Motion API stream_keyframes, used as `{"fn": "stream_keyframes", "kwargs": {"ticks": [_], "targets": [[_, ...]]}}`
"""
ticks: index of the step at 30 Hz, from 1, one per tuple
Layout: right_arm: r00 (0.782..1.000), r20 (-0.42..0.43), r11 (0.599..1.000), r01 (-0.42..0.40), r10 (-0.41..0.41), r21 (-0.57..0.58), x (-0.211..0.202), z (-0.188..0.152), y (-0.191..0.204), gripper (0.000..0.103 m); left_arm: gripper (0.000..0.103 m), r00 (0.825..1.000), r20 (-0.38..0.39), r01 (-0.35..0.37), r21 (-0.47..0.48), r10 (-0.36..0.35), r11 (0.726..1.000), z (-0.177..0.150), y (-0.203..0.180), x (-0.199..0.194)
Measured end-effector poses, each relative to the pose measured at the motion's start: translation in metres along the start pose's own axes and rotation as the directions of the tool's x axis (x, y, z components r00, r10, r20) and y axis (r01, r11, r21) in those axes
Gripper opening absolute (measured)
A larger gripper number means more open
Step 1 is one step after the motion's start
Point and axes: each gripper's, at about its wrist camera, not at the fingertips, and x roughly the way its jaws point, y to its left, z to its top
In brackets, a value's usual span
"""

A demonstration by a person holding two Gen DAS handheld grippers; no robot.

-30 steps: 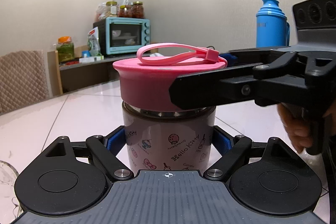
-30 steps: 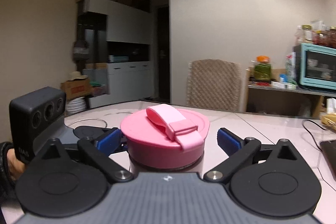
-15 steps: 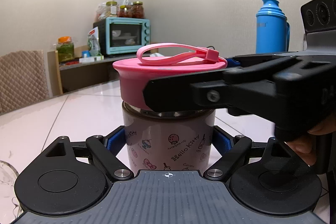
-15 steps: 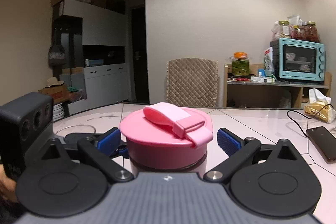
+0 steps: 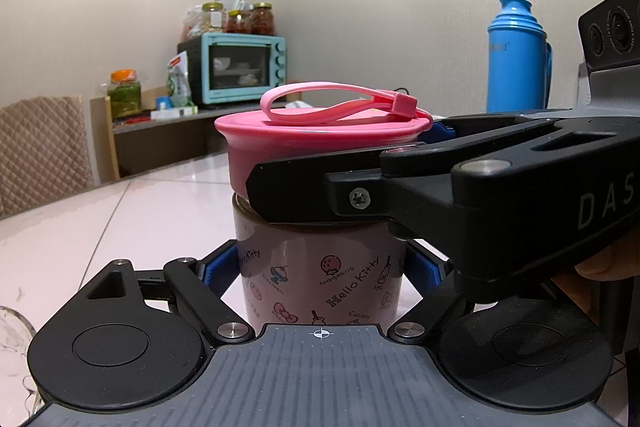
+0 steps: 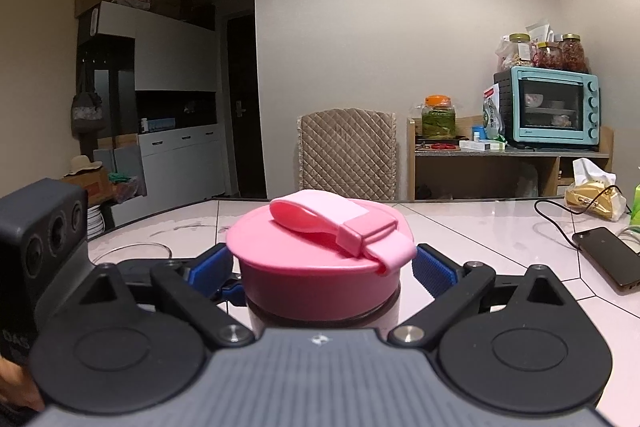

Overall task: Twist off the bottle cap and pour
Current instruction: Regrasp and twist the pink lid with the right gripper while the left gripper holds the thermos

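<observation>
Cap (image 6: 320,263) is being turned by the right gripper (image 6: 320,267), clamped around it and swung further round than a second ago; loosening is judged underway. Hello Kitty bottle (image 5: 320,279), upright on the table (image 5: 120,219), is being pinched by the left gripper (image 5: 320,271).

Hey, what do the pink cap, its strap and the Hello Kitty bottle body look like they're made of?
Pink cap: probably hard plastic, smooth with a soft sheen. Strap: likely silicone, matte and bent in a loop. Bottle body: glossy printed surface, possibly glass under a sleeve; can't tell for sure.
</observation>
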Motion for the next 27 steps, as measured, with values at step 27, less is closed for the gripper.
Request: {"fn": "stream_keyframes", "kwargs": {"ticks": [27], "targets": [[0.995, -0.005, 0.991, -0.102, 0.102, -0.085, -0.002, 0.001, -0.007, 0.085, 0.090, 1.000, 0.000, 0.002, -0.002, -0.002, 1.000, 0.001, -0.002, 0.000]]}}
